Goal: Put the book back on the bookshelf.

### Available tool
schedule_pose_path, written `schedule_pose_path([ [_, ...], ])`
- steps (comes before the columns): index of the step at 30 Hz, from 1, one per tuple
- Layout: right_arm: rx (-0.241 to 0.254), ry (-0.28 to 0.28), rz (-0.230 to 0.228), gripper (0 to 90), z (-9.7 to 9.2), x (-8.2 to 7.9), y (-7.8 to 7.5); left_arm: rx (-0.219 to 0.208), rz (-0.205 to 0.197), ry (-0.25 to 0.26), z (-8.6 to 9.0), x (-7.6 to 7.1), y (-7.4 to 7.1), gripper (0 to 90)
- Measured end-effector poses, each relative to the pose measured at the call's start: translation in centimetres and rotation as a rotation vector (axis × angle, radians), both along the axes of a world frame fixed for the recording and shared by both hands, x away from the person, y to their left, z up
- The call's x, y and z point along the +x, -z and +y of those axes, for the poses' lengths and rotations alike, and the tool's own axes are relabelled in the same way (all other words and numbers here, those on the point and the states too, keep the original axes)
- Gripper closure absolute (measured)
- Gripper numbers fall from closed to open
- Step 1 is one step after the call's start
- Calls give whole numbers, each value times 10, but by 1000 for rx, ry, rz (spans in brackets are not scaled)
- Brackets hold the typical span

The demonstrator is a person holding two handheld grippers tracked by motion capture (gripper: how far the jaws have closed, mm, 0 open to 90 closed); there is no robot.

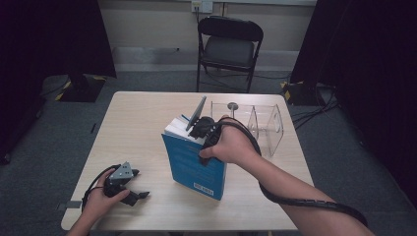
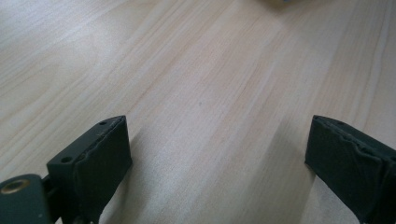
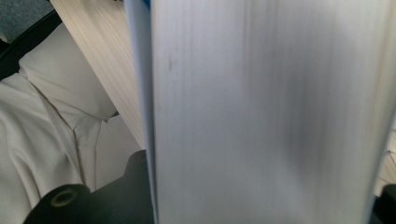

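A thick blue-covered book [image 1: 194, 164] stands upright on the pale wooden table [image 1: 142, 118], its white page edge facing up. My right gripper [image 1: 200, 129] clamps the book's top end from above. In the right gripper view the page block [image 3: 271, 116] sits close between the two black jaws, with the blue cover along its left side. A thin grey-blue panel [image 1: 199, 112] sticks up just behind that gripper; whether it is a cover or a slim book I cannot tell. My left gripper [image 1: 139, 184] rests on the table at the near left, its jaws wide apart over bare wood [image 2: 217, 154].
A clear acrylic holder [image 1: 265, 125] with upright dividers stands at the table's far right, close behind the right hand. A black folding chair [image 1: 228, 46] stands beyond the far edge. A person's white shirt [image 3: 56, 130] shows past the near table edge.
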State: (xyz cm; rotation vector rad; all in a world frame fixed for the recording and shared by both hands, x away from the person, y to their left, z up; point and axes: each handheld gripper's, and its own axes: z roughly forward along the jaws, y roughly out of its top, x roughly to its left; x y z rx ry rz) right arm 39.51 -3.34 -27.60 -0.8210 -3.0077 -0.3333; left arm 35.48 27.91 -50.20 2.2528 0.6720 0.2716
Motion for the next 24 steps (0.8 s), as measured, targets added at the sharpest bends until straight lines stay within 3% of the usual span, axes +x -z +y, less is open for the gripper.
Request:
schedule_pose_path([
  [24, -29, 107, 10, 617, -53, -8, -18, 3, 9, -4, -1, 1, 0, 34],
])
